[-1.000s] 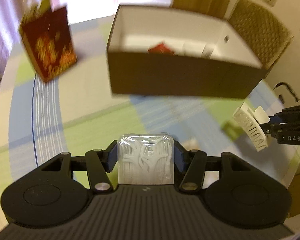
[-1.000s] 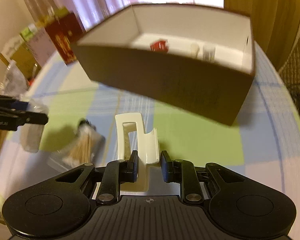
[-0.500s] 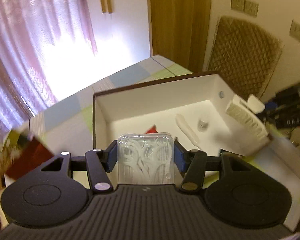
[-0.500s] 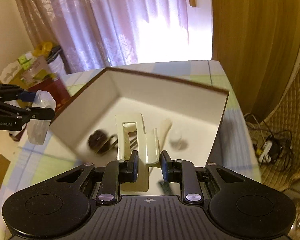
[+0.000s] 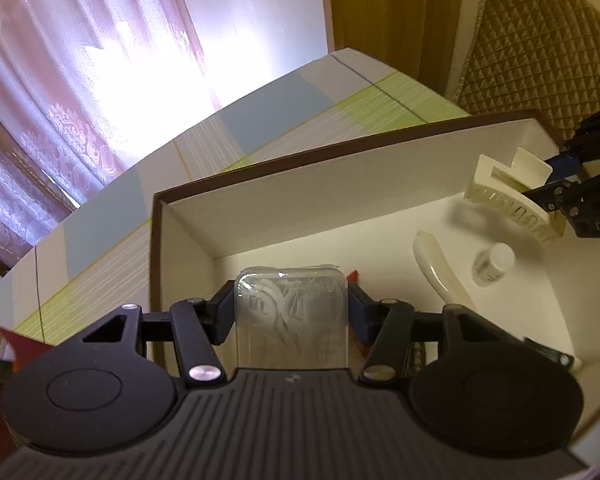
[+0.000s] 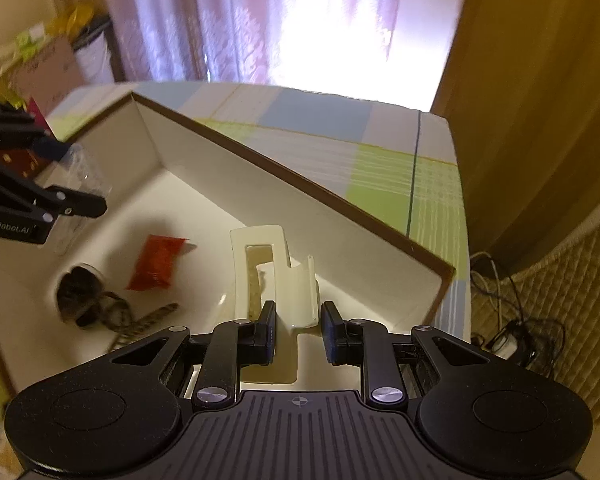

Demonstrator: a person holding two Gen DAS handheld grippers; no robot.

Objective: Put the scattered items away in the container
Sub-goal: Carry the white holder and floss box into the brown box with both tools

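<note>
The brown box (image 5: pixel 300 156) with a white inside lies below both grippers. My left gripper (image 5: pixel 291 308) is shut on a clear plastic case of white floss picks (image 5: pixel 292 300), held over the box's left end. The same gripper (image 6: pixel 82 178) shows at the left of the right wrist view. My right gripper (image 6: pixel 298 328) is shut on a cream hair claw clip (image 6: pixel 268 272) over the box (image 6: pixel 300 184). It reaches in from the right (image 5: pixel 548 196) with the clip (image 5: pixel 508 204). On the floor lie a red packet (image 6: pixel 160 260), a small bottle (image 5: pixel 492 264) and a white curved piece (image 5: pixel 440 276).
The box stands on a table with a blue, green and white checked cloth (image 6: pixel 380 160). A dark round item (image 6: pixel 76 296) and a patterned strip (image 6: pixel 152 318) also lie inside. Pink curtains (image 5: pixel 80 80), a quilted chair back (image 5: pixel 540 60) and floor cables (image 6: pixel 508 336) surround the table.
Both grippers have come closer and lower over the box's open top, each still holding its item. The box floor now fills more of both views.
</note>
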